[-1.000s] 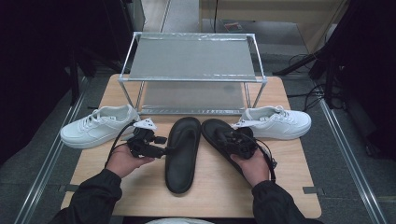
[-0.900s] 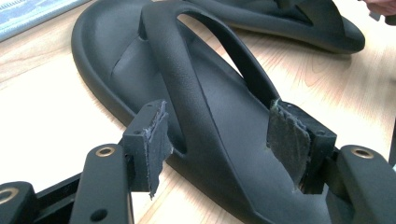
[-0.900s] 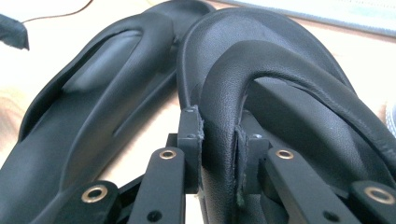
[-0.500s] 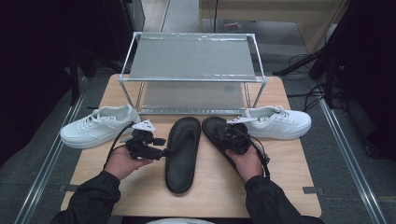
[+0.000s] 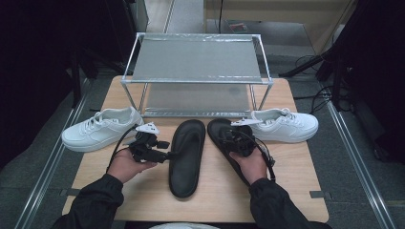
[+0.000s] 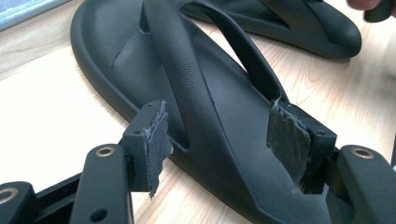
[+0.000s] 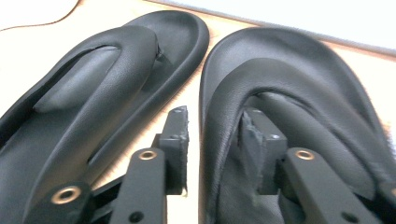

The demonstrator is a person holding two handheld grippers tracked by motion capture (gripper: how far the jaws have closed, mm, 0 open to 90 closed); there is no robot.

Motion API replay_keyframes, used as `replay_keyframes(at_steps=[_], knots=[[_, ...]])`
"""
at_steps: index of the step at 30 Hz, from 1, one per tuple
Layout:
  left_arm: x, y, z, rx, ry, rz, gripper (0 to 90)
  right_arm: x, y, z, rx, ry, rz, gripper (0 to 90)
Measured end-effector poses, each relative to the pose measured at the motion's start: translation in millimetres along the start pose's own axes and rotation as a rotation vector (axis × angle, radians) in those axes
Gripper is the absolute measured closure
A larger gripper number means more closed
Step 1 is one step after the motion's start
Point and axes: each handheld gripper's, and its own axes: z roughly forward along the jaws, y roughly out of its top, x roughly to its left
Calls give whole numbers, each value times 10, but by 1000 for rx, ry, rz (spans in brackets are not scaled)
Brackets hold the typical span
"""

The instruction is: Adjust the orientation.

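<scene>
Partly hidden: heel half of right sandal [image 5: 228,138] under right hand [image 5: 250,164] and right gripper [image 5: 232,135]; sandal's toe end near rack [image 5: 198,78]. Cut off at frame bottom: both forearms.

Count: two black sandals, two white sneakers, two grippers, one two-shelf metal rack.

Left sandal [image 5: 186,155] flat at table [image 5: 143,200] centre, between hands.

Left gripper [image 5: 160,150]: jaws wide, astride left sandal's strap, pads clear of it.

Right gripper: jaws just opening, part open, one inside right sandal's strap, other outside sole edge; no pinch visible.

Left sneaker [image 5: 102,129] and right sneaker [image 5: 285,125] flank sandals.
</scene>
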Motion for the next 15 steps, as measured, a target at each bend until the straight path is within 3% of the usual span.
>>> replay_keyframes(at_steps=[4,7,10,15], knots=[[23,7,-7,-8,2,-4,392,-11,2,-117,-26,22,13,627],[61,16,-14,-11,10,-8,401,-1,-15,-208,-32,25,-6,641],[129,14,-3,-3,36,-12,496,11,-55,-321,-35,22,-41,691],[192,26,35,24,29,-32,657,-6,-98,-381,-22,15,-50,800]])
